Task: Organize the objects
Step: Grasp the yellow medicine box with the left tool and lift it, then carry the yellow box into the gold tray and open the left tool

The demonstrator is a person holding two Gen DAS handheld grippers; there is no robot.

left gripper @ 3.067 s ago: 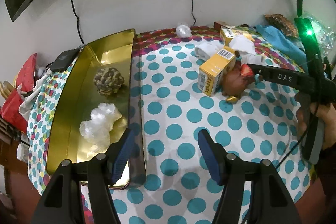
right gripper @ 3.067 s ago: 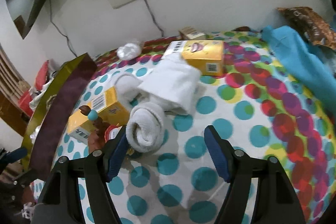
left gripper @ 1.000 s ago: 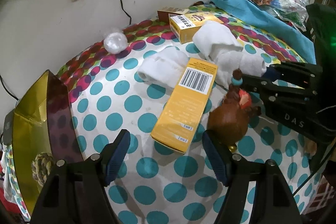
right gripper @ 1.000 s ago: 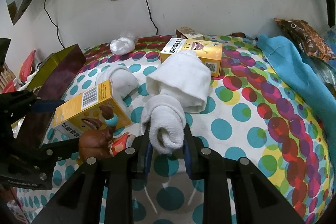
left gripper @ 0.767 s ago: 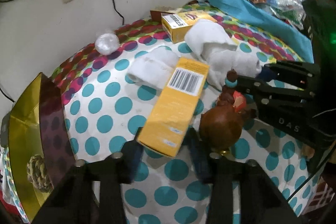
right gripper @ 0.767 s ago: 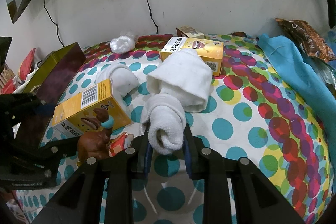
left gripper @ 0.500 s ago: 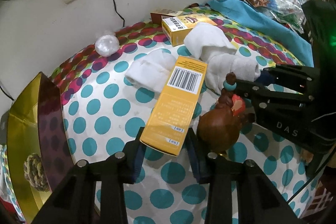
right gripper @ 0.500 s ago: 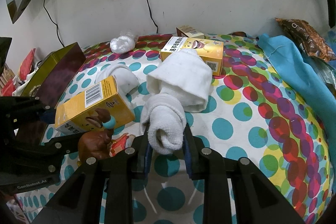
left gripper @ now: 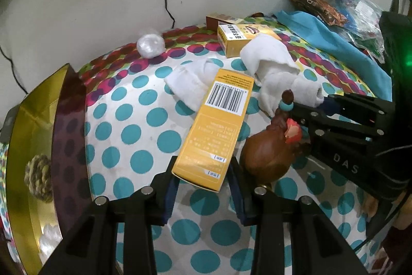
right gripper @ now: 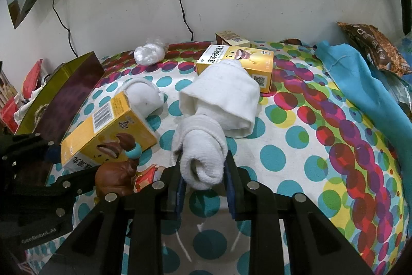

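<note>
My left gripper [left gripper: 202,183] is shut on the near end of a long yellow box [left gripper: 216,128] with a barcode, lifted a little off the dotted tablecloth. The box also shows in the right wrist view [right gripper: 108,130]. My right gripper [right gripper: 204,187] is shut on the rolled end of a white towel [right gripper: 203,146], which drapes back over the cloth. The towel shows in the left wrist view [left gripper: 273,68]. A brown toy figure [left gripper: 270,156] with a teal collar stands between the box and the right gripper. A gold tray [left gripper: 28,146] at the left holds a rope ball [left gripper: 38,178].
A second white towel [left gripper: 190,84] lies behind the box. Another yellow box [right gripper: 239,61], a small brown box [right gripper: 231,38] and a crumpled plastic ball [right gripper: 149,53] sit near the wall. A blue cloth [right gripper: 360,84] and snack bags lie at the right.
My left gripper swung from the tray over to the yellow box, closed on it and raised its near end. My right gripper closed on the rolled towel and has held still since.
</note>
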